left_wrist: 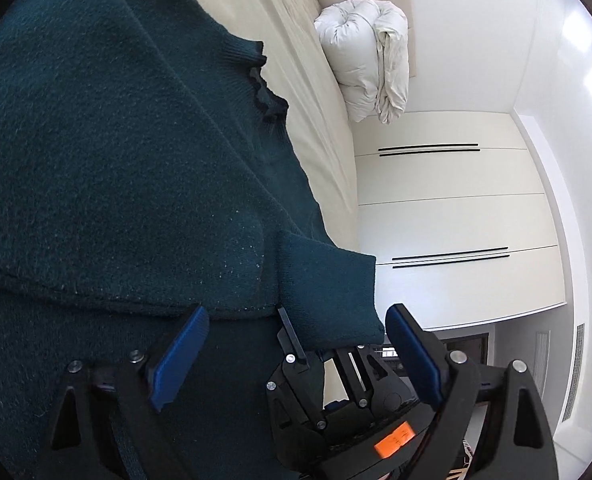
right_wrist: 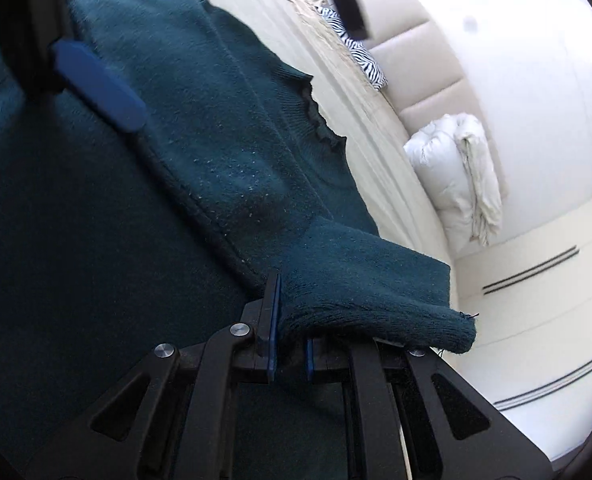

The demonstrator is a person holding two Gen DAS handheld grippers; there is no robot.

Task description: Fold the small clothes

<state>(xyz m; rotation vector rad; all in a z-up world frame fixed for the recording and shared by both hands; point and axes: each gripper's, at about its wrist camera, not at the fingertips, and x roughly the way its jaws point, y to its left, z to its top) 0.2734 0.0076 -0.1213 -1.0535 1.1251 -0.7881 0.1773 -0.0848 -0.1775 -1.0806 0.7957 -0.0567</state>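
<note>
Sweater (left_wrist: 116, 140), dark teal knit with a frilled collar (left_wrist: 264, 92): we have it spread on the cream bed (left_wrist: 324, 152), one sleeve folded in across the body. Right gripper (right_wrist: 290, 344): jaws closed on the sleeve cuff (right_wrist: 376, 292), which drapes over its fingers. Left gripper (left_wrist: 296, 356): jaws spread wide, holding nothing, poised beside the cuff. We judge the fold only begun; the remaining sleeve and the body folds are still to do. Also noted: white duvet (left_wrist: 368, 56), folded.
</note>
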